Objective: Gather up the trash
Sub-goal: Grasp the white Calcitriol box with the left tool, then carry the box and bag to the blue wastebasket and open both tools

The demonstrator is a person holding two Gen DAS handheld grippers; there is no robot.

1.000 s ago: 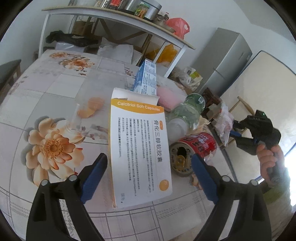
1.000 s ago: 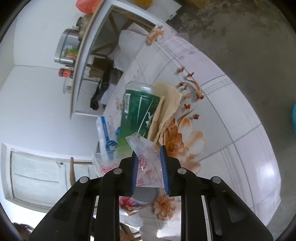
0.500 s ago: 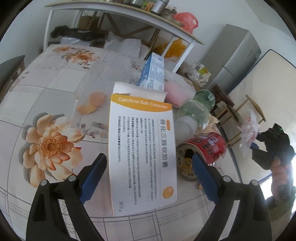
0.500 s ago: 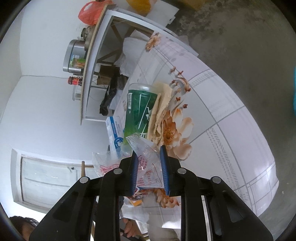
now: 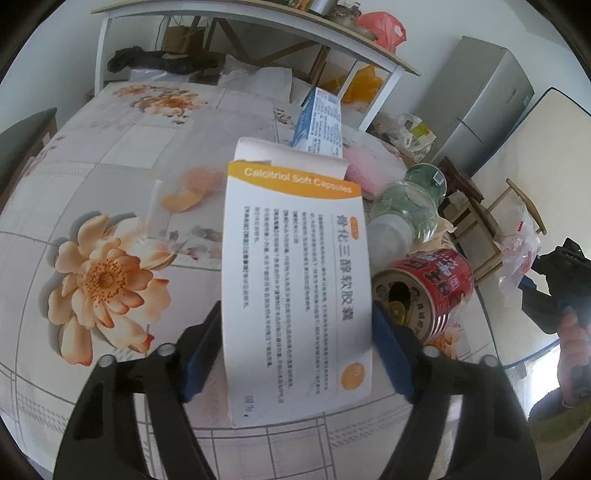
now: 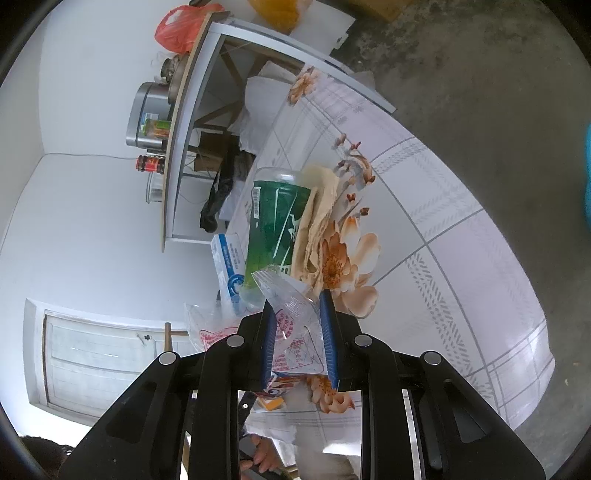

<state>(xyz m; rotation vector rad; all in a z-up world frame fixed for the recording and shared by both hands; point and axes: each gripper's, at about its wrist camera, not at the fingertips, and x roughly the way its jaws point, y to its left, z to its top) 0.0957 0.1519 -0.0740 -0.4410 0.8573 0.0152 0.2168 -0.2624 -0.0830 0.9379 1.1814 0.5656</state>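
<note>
A white and orange medicine box (image 5: 295,240) lies on the floral tablecloth (image 5: 110,155). My left gripper (image 5: 295,309) straddles its near end; the jaws are closing, and both blue pads (image 5: 203,350) touch the box's long sides. Right of the box lie a red can (image 5: 432,288) and a clear bottle with a green label (image 5: 406,206). My right gripper (image 6: 295,302) is shut on a clear plastic wrapper with red print (image 6: 291,325), held off the table's right edge, where the left wrist view shows that wrapper (image 5: 517,247).
Behind the medicine box stand a blue box (image 5: 321,122) and something pink (image 5: 365,166). Orange peel in a clear bag (image 5: 188,192) lies to the left. Brown paper (image 6: 321,210) rests beside the bottle (image 6: 277,229). Beyond the table are a white shelf table (image 5: 258,18), a grey fridge (image 5: 480,99) and a chair (image 5: 491,236).
My left jaws have come in from wide apart onto the medicine box's sides. The right gripper drifted slightly away from the table, still shut on the wrapper.
</note>
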